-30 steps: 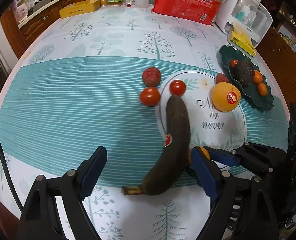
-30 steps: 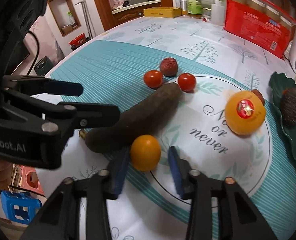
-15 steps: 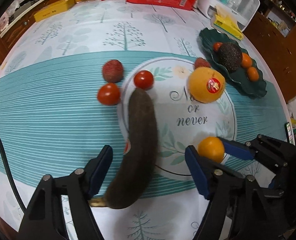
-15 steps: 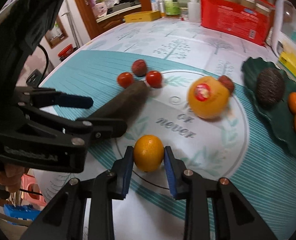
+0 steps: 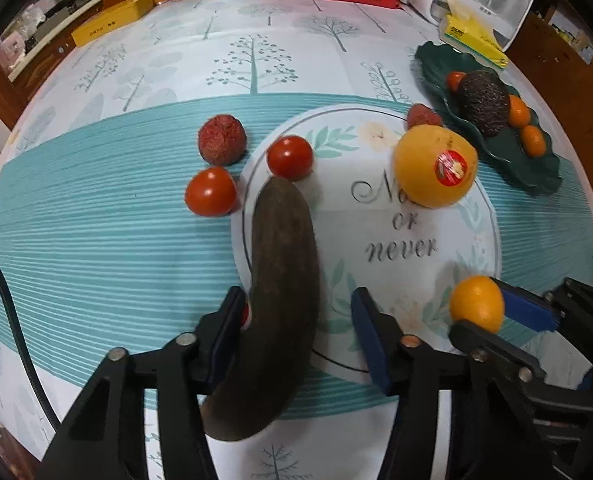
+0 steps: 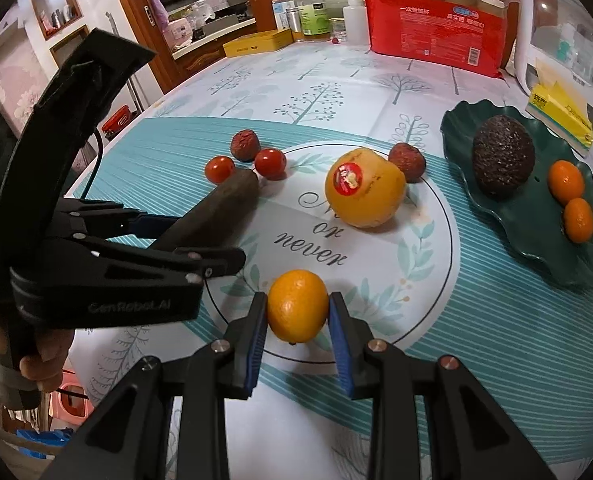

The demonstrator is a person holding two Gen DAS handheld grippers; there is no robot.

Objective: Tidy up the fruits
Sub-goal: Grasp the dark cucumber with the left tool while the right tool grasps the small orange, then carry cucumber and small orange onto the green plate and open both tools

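My right gripper (image 6: 296, 316) is shut on a small orange (image 6: 297, 306), held just above the tablecloth; the orange also shows in the left wrist view (image 5: 476, 303). My left gripper (image 5: 296, 328) is open, its jaws either side of a dark overripe banana (image 5: 280, 280) lying on the cloth; the left pad touches it. A dark green leaf-shaped plate (image 6: 536, 232) at the right holds an avocado (image 6: 502, 158) and two small oranges (image 6: 564, 180). A large yellow fruit with a red sticker (image 6: 362, 188) sits mid-table.
Two tomatoes (image 5: 210, 191) (image 5: 289, 157) and a lychee (image 5: 221, 140) lie beyond the banana's tip; another lychee (image 6: 406, 160) is behind the yellow fruit. A red package (image 6: 436, 28), bottles, a yellow box (image 6: 256, 42) and a white container (image 6: 568, 52) line the far edge.
My right gripper has closed on the small orange and carried it right, away from the banana. My left gripper has moved forward, so its jaws straddle the banana.
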